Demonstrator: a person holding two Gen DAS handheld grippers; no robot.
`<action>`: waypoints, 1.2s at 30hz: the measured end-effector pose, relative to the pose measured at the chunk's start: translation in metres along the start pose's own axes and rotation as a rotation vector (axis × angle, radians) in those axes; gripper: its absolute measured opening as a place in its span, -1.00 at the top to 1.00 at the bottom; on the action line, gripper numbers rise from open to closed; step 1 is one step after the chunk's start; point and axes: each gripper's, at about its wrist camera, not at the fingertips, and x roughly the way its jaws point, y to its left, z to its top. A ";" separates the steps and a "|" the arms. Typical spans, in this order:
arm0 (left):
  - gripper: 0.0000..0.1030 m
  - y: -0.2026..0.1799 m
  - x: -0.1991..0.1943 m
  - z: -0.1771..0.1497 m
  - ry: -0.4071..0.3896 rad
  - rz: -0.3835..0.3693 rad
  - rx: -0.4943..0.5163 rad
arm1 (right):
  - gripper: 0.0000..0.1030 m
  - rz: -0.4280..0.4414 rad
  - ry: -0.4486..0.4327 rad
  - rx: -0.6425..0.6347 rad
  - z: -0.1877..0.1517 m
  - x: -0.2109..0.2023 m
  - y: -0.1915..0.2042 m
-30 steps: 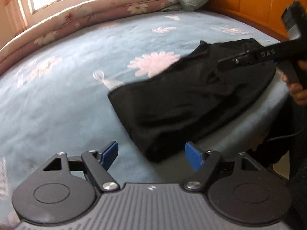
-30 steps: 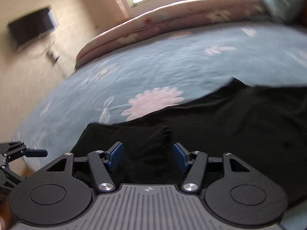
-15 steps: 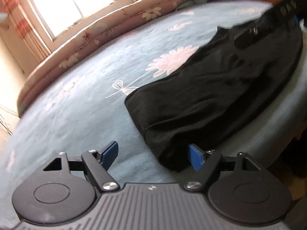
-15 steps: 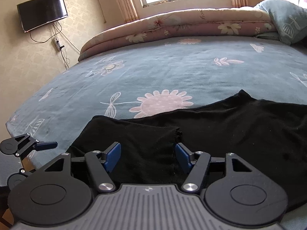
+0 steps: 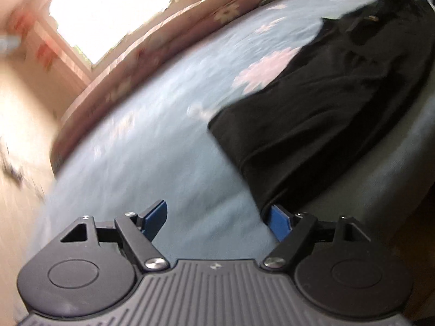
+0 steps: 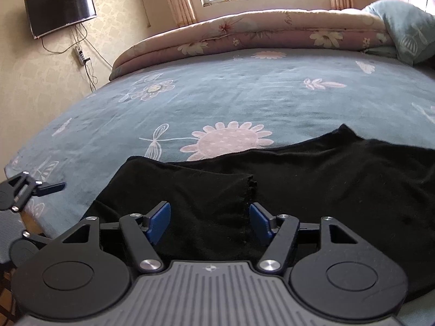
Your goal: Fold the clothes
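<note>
Black garment (image 6: 312, 179) spread flat along the near edge of the bed (image 6: 244, 95).
Right claw (image 6: 209, 221) released above the folded sleeve end; left claw (image 5: 217, 221) released, right pad by the garment's corner; folded floral quilt (image 6: 258, 30) beyond, by the window.

The left wrist view is smeared by motion blur; the window (image 5: 108, 19) and wall lose detail. The black garment (image 6: 326, 184) runs past the right wrist view's right edge.
</note>
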 end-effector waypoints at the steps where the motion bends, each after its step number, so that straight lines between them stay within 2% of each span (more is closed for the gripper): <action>1: -0.56 0.005 -0.002 -0.002 0.007 -0.016 -0.037 | -0.35 -0.005 -0.001 -0.007 0.000 0.000 0.000; 4: -0.56 0.010 -0.010 -0.002 0.000 -0.045 -0.034 | -0.35 -0.007 0.002 0.015 0.002 0.002 -0.004; 8: -0.56 0.021 -0.025 0.006 -0.075 -0.072 -0.050 | -0.35 -0.003 0.004 0.012 0.004 0.004 -0.001; 11: -0.57 0.026 -0.010 0.013 -0.091 -0.052 -0.076 | -0.32 0.010 -0.011 -0.020 0.008 0.002 0.005; 13: -0.57 0.029 -0.001 0.018 -0.101 -0.038 -0.094 | -0.21 0.032 -0.007 -0.039 0.013 0.004 0.009; 16: -0.57 0.021 0.014 0.013 -0.031 -0.125 -0.083 | -0.12 0.058 0.001 -0.067 0.025 0.008 0.017; 20: -0.56 0.023 0.009 0.003 -0.033 -0.185 -0.115 | -0.08 0.098 -0.020 -0.164 0.047 0.015 0.034; 21: -0.56 0.027 0.005 0.003 -0.048 -0.203 -0.128 | -0.08 0.109 -0.029 -0.195 0.053 0.016 0.038; 23: -0.55 0.036 -0.011 0.003 -0.136 -0.246 -0.146 | -0.08 0.132 -0.023 -0.277 0.067 0.027 0.050; 25: -0.51 0.040 -0.016 0.006 -0.191 -0.338 -0.136 | -0.08 0.148 0.005 -0.319 0.083 0.044 0.060; 27: -0.37 0.038 -0.014 0.006 -0.200 -0.418 -0.101 | -0.08 0.173 0.038 -0.336 0.101 0.065 0.068; 29: -0.15 0.033 -0.006 0.004 -0.176 -0.455 -0.048 | 0.05 0.211 0.087 -0.333 0.117 0.091 0.075; 30: -0.05 0.032 -0.003 0.003 -0.173 -0.461 -0.036 | 0.19 0.228 0.114 -0.336 0.124 0.105 0.079; 33: -0.04 0.031 0.009 0.001 -0.150 -0.510 -0.023 | 0.37 0.304 0.221 -0.347 0.133 0.141 0.093; 36: -0.04 0.027 0.015 -0.002 -0.122 -0.549 0.016 | 0.36 0.362 0.323 -0.378 0.131 0.169 0.107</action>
